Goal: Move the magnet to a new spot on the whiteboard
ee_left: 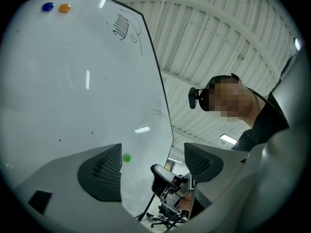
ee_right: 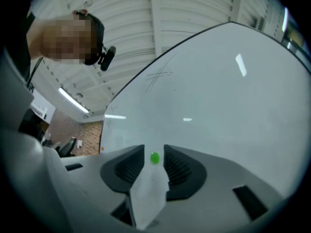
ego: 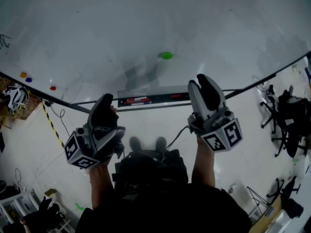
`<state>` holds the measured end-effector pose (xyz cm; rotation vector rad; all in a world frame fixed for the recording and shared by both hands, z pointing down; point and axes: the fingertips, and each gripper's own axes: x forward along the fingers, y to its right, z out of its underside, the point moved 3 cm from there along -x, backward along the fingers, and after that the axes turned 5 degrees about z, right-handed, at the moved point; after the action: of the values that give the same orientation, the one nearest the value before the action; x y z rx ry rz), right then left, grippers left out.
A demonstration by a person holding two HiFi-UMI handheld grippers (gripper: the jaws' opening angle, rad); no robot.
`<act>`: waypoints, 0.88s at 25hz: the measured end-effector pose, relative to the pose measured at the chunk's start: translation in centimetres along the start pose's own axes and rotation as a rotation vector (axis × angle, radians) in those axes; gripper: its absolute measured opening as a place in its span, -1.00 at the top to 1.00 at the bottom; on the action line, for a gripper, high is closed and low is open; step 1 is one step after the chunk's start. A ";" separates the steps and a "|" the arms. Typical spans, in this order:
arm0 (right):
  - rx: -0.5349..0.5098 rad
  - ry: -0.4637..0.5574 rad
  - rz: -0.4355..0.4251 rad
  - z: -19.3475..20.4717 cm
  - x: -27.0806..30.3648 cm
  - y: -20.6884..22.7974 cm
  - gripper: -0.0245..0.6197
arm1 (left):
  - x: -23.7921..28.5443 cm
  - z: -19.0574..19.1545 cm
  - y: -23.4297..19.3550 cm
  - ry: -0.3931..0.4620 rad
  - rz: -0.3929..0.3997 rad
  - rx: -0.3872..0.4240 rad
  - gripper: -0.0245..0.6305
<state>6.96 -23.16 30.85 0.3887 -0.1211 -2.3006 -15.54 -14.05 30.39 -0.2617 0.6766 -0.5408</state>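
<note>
Magnet (ego: 166, 55), green, sits on the whiteboard (ego: 146, 23) above the middle of its lower edge, with nothing touching it. Right gripper (ego: 199, 82) is raised on an upright forearm and aimed at the magnet, jaws apart and empty. Left gripper (ego: 104, 102) is held lower, tilted toward the board, jaws wide apart, holding nothing.

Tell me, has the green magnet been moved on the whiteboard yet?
Nothing shows as done: the green magnet sits on the whiteboard, nobody holding it. In hand: the right tongs are open, aimed at it but short of it. Left, it seems: grip it and set it down elsewhere on the board.
</note>
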 end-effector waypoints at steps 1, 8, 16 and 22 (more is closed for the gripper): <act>0.042 0.010 -0.033 0.0 -0.3 0.0 0.45 | 0.1 0.3 0.3 -0.002 -0.005 -0.009 -0.29; 0.226 0.029 -0.200 0.1 -2.5 0.3 0.50 | 0.8 2.0 2.7 -0.006 -0.077 0.014 -0.29; 0.298 0.032 -0.318 0.6 -4.7 -0.2 0.58 | 0.1 3.9 5.2 -0.014 -0.154 0.035 -0.29; 0.348 0.083 -0.346 -0.6 -7.1 -1.8 0.61 | -0.6 3.6 7.1 -0.002 -0.115 0.027 -0.30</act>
<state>10.49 -16.75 31.64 0.7304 -0.4463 -2.6011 -10.81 -7.65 30.61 -0.2768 0.6546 -0.6594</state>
